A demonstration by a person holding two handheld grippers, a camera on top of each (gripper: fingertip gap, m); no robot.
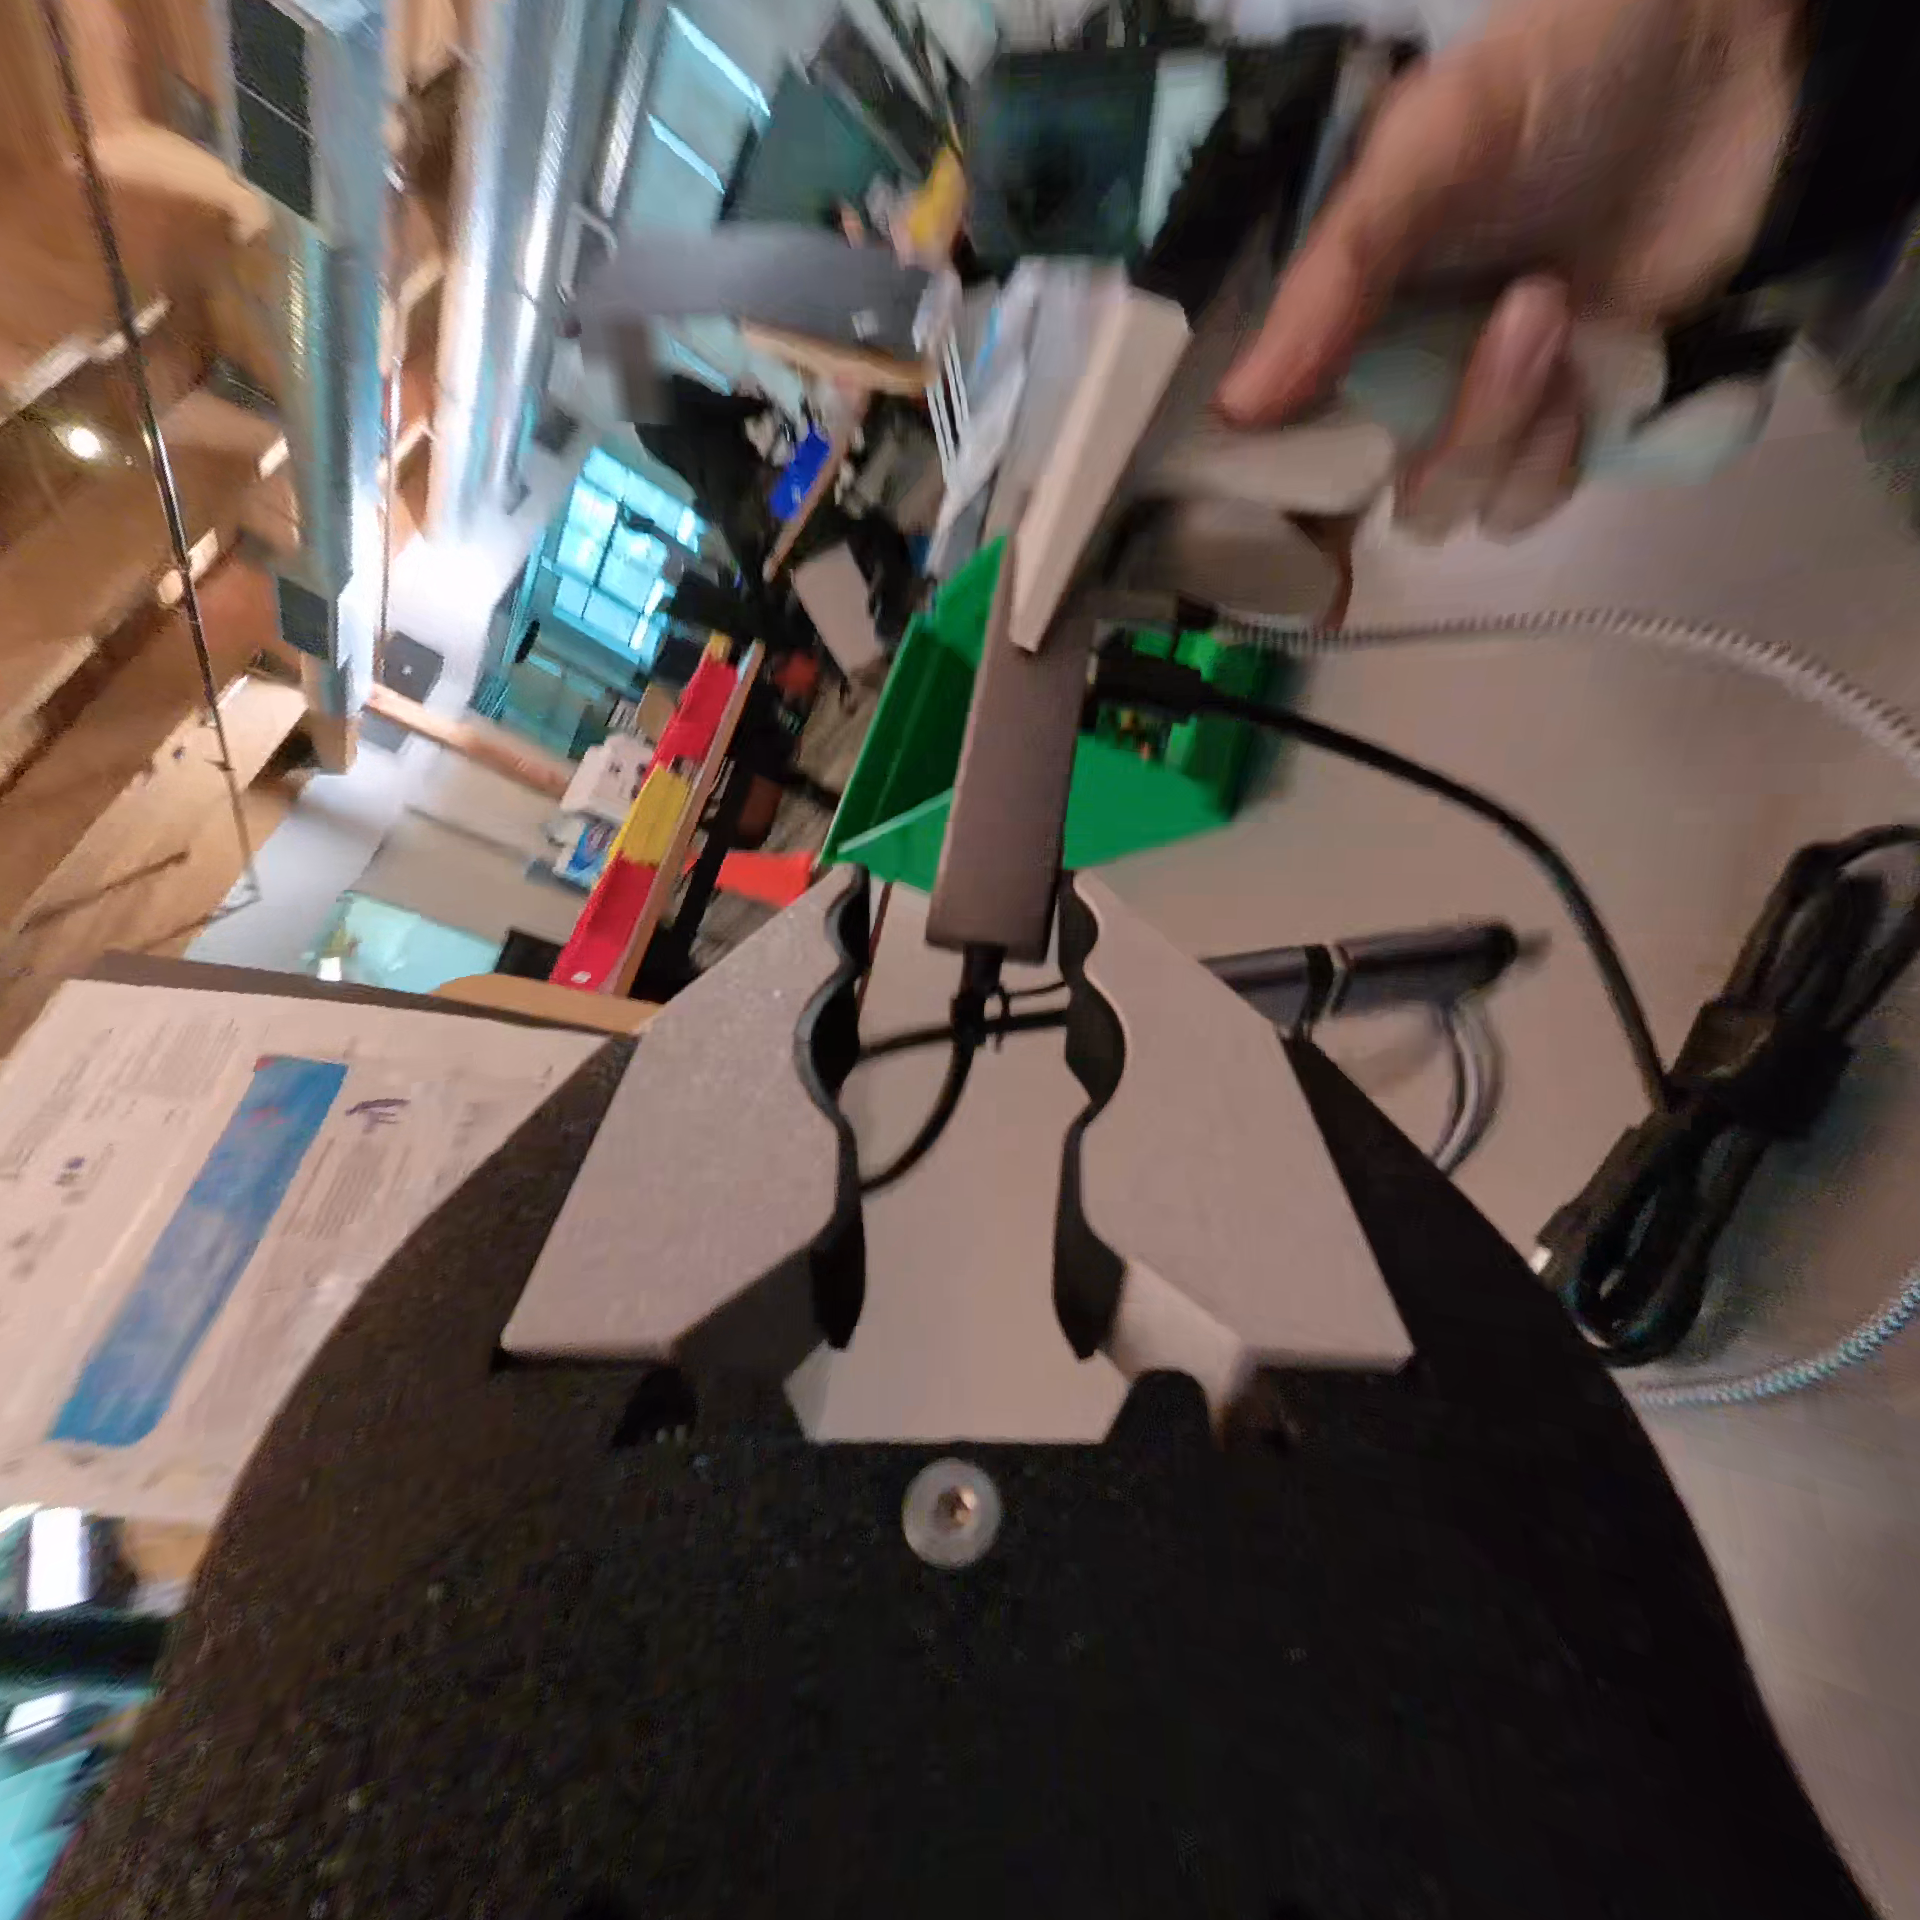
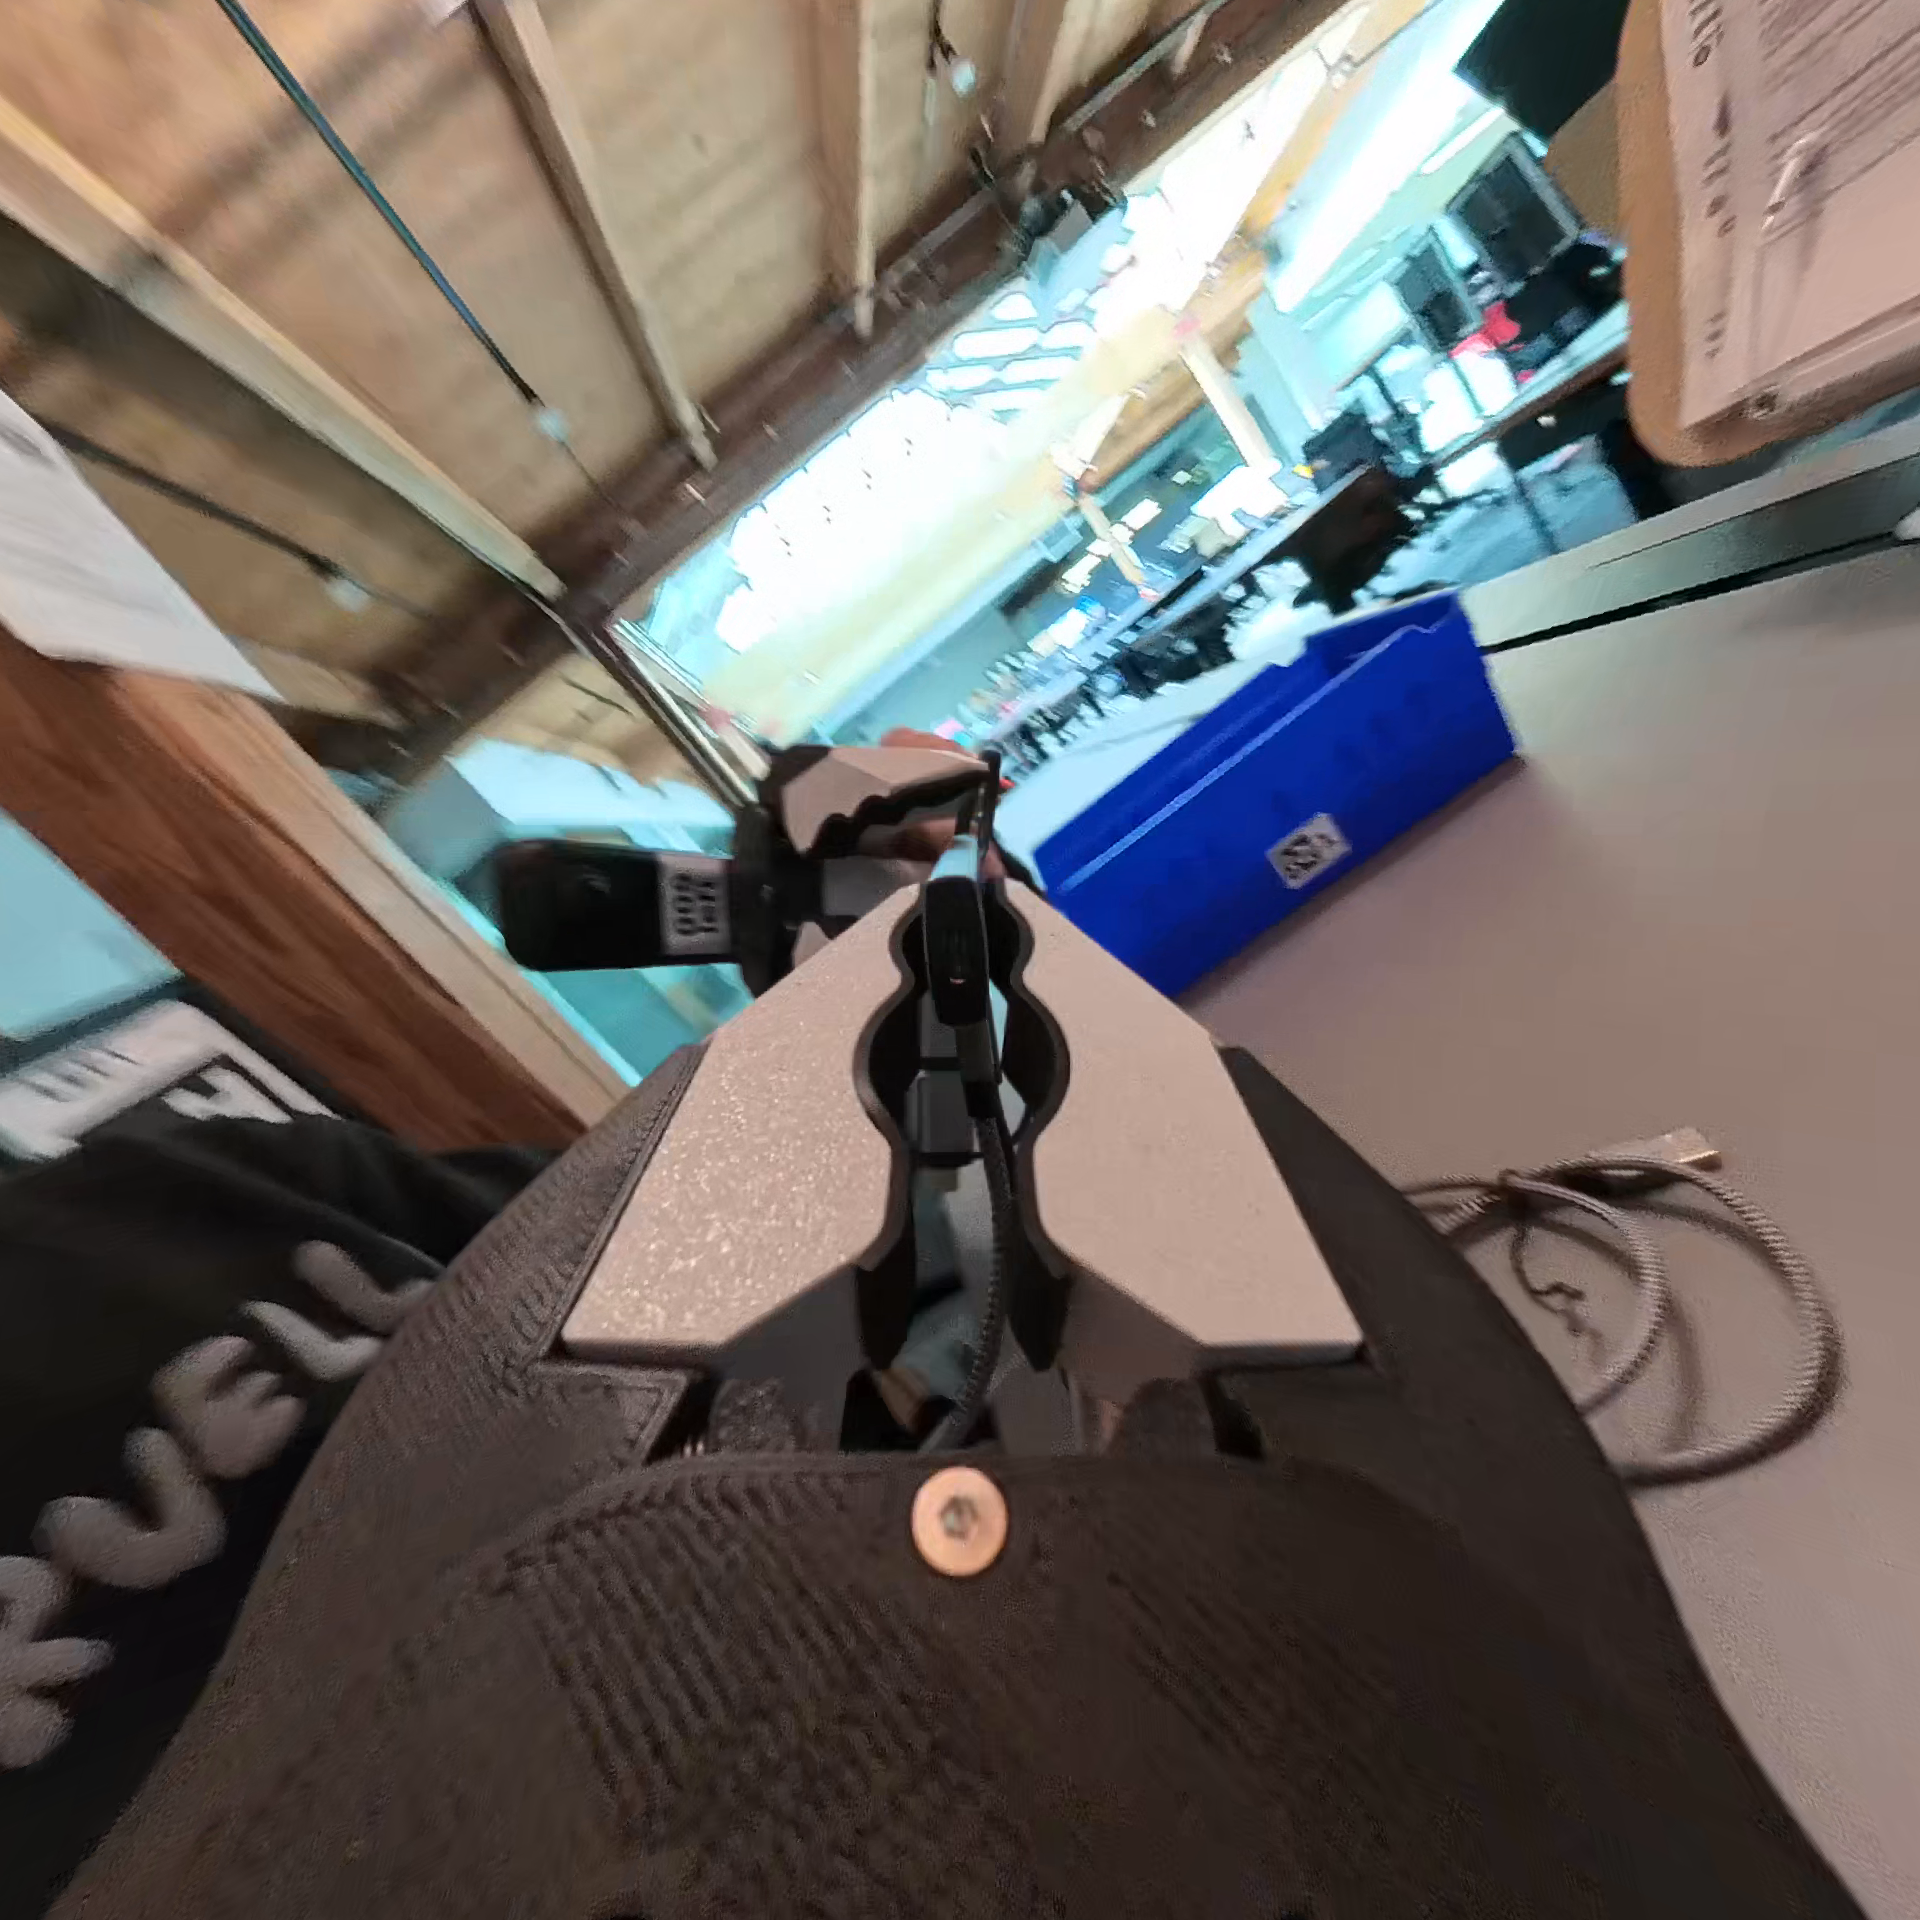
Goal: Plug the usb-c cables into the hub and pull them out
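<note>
Grey matting (image 1: 1558, 790) lies beyond the left gripper (image 1: 961, 935), in a workshop with timber ceiling. Its fingers pinch the hub (image 1: 1003, 790) upright at their tips. Opposite, the right gripper (image 2: 961, 935), tilted and hand-held (image 1: 1538, 187), clamps a usb-c cable's plug (image 2: 951, 956) at the hub's far end.

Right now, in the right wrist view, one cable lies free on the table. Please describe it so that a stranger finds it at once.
On the grey table, to the right of the right gripper and nearer than the blue bin, lies a coiled braided cable. Unlike the black-plugged cable clamped in the fingers, nothing holds it, and its silvery plug rests on the table.
</note>
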